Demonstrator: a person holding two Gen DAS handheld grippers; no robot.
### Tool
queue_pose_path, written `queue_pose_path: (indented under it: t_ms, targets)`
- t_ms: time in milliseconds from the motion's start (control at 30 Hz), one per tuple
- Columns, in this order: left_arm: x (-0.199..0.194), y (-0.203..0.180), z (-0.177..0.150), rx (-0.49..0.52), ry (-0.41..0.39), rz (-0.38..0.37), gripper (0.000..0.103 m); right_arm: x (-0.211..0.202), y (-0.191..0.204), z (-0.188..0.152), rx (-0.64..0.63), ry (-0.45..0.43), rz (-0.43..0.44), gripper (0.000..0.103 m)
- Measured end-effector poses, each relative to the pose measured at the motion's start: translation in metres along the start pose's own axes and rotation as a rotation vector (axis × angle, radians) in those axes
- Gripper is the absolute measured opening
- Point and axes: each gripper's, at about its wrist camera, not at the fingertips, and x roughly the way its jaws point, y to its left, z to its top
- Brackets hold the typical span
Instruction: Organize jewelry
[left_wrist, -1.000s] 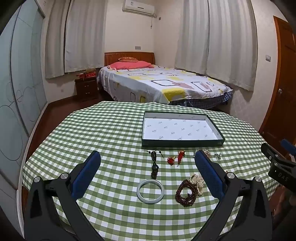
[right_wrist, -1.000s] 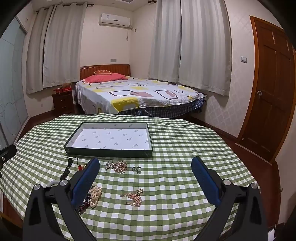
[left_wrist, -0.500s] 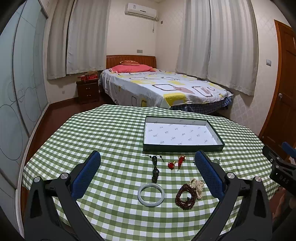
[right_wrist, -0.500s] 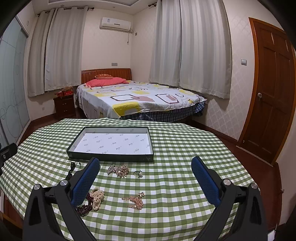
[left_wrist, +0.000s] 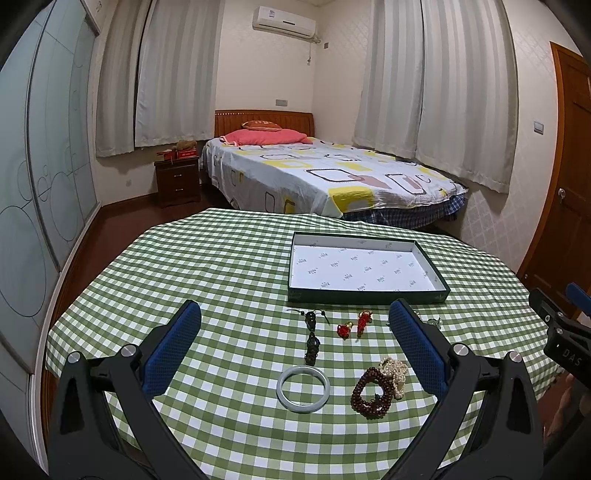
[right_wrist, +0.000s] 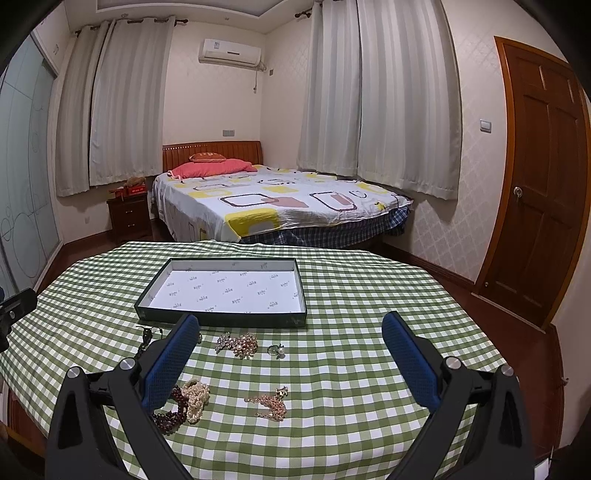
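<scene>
Left wrist view: left claw is hovering spread, empty, w/ pale bangle lying just ahead btwn its fingers, stiff, slick, prob. fragile; grip across rim. Right claw also gaping, gold chain ahead, limp, light. Tray sitting beyond on worktop, holding nothing.

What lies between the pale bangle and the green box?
In the left wrist view, a dark pendant on a cord lies between the bangle and the box.
</scene>
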Motion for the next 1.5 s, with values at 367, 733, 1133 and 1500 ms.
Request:
queue_pose_path:
  t_ms: [367,733,1133,1500]
  targets:
    - [-0.0001,0.0032,-0.0008,-0.007,0.005,0.004,0.099,-0.0014,0.0003,0.0009,0.0,0.003,-0.001,0.097]
    - [0.0006,0.004,-0.002,-0.008,0.009,0.003,0.099,-0.0013,0.0,-0.0005,0.001,0.002,-0.001,0.097]
    - [0.0005,0.0038,-0.0022,-0.008,0.009,0.004,0.099,-0.0016,0.0003,-0.0007,0.0,0.003,0.0,0.097]
    - [0.0013,0.0028,-0.0071,-0.005,0.019,0.004,0.099,-0.0011,-0.0003,-0.0016,0.001,0.006,0.002,0.097]
